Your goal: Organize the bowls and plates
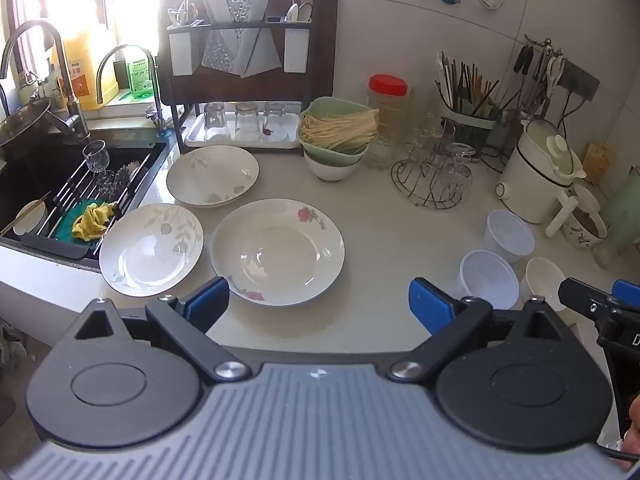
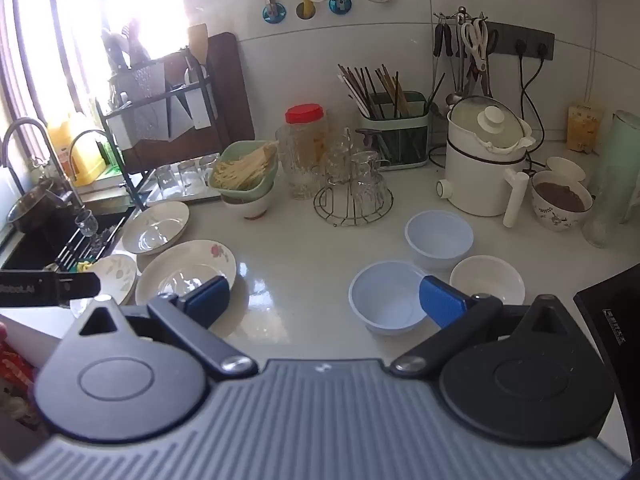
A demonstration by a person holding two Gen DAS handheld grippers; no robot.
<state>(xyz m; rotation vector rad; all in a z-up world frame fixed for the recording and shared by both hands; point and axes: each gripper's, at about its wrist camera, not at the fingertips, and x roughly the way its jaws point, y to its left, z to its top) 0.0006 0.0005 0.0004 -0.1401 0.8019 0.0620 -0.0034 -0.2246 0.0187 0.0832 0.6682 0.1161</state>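
Three white plates lie on the counter: a rose-pattern plate (image 1: 277,251) (image 2: 186,270), a leaf-pattern plate (image 1: 151,249) (image 2: 116,276) left of it, and a deeper leaf plate (image 1: 212,176) (image 2: 156,227) behind. Three small bowls stand to the right: two translucent plastic bowls (image 2: 386,297) (image 2: 439,237) (image 1: 489,279) (image 1: 508,236) and a white bowl (image 2: 487,280) (image 1: 544,280). My left gripper (image 1: 319,304) is open and empty, just in front of the rose plate. My right gripper (image 2: 325,300) is open and empty, its right finger by the near plastic bowl.
A sink (image 1: 52,184) with a rack and yellow cloth is at the left. A dish rack (image 1: 244,80) with glasses, a green bowl of noodles (image 1: 338,128), a glass holder (image 1: 434,176), a white kettle (image 1: 536,168) and a chopstick holder (image 2: 394,128) line the back.
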